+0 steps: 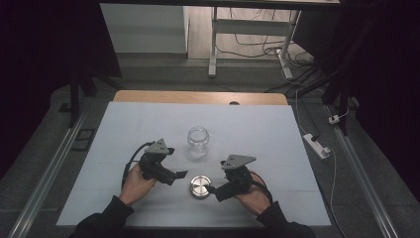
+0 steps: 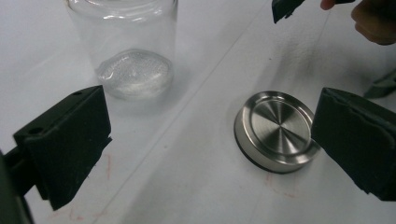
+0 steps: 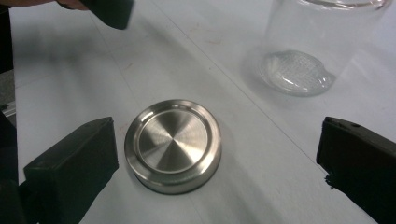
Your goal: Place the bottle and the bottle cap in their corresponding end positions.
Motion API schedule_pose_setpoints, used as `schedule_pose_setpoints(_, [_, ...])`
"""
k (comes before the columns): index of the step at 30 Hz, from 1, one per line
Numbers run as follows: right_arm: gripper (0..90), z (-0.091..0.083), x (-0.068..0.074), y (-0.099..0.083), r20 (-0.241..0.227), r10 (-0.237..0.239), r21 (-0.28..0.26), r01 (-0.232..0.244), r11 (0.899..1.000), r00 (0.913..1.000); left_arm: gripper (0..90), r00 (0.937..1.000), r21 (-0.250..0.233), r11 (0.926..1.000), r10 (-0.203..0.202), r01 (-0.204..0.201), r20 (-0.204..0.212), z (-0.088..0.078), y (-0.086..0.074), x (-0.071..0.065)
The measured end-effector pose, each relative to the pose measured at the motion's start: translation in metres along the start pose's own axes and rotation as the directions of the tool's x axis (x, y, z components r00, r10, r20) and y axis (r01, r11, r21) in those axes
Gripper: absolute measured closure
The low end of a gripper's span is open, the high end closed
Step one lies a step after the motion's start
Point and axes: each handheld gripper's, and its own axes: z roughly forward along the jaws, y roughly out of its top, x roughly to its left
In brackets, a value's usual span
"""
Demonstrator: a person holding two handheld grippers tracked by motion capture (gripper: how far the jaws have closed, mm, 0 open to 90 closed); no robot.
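Note:
A clear glass jar [image 1: 198, 141] stands upright without a lid near the middle of the white table cover [image 1: 124, 129]. A round brushed-metal lid [image 1: 200, 187] lies flat in front of it, between the two grippers. My left gripper [image 1: 181, 174] is just left of the lid, open, with nothing between its fingers. In the left gripper view [image 2: 210, 144] the lid [image 2: 275, 130] sits beside the right-hand jaw and the jar [image 2: 126, 46] is farther off. My right gripper [image 1: 213, 191] is open at the lid's right. In the right gripper view [image 3: 215, 168] the lid [image 3: 173, 144] lies untouched between the wide jaws, with the jar [image 3: 317, 42] beyond.
The table's wooden far edge [image 1: 198, 96] shows beyond the cover. A white power strip [image 1: 317, 145] and cables lie on the floor at the right. A desk frame [image 1: 213, 49] stands behind the table. Bare cover spreads to both sides of the jar.

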Motion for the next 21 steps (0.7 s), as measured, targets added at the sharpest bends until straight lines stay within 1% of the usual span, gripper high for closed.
schedule_pose_setpoints(6, [0.0,-0.009,-0.002,-0.006,0.015,0.017,0.004,-0.017,1.000,0.9997,0.0,0.9999,0.004,0.9999,-0.010,0.010,-0.007,-0.012,-0.009,-0.007])
schedule_pose_setpoints(15, [0.0,-0.024,-0.005,-0.013,0.046,0.031,-0.004,-0.031,1.000,0.9984,0.0,0.9986,-0.008,0.9990,-0.043,0.043,-0.030,-0.036,-0.026,-0.013])
schedule_pose_setpoints(17, [0.0,-0.028,-0.005,-0.015,0.055,0.034,-0.006,-0.034,0.999,0.9979,0.0,0.9976,-0.015,0.9981,-0.059,0.059,-0.036,-0.041,-0.031,-0.016])
schedule_pose_setpoints(18, [0.0,-0.030,-0.006,-0.016,0.059,0.037,-0.007,-0.037,0.999,0.9976,0.0,0.9977,-0.007,0.9985,-0.054,0.054,-0.041,-0.044,-0.034,-0.016])
schedule_pose_setpoints(21, [0.0,-0.036,-0.007,-0.019,0.072,0.046,-0.010,-0.045,0.999,0.9964,0.0,0.9960,-0.015,0.9971,-0.075,0.074,-0.050,-0.052,-0.042,-0.017])
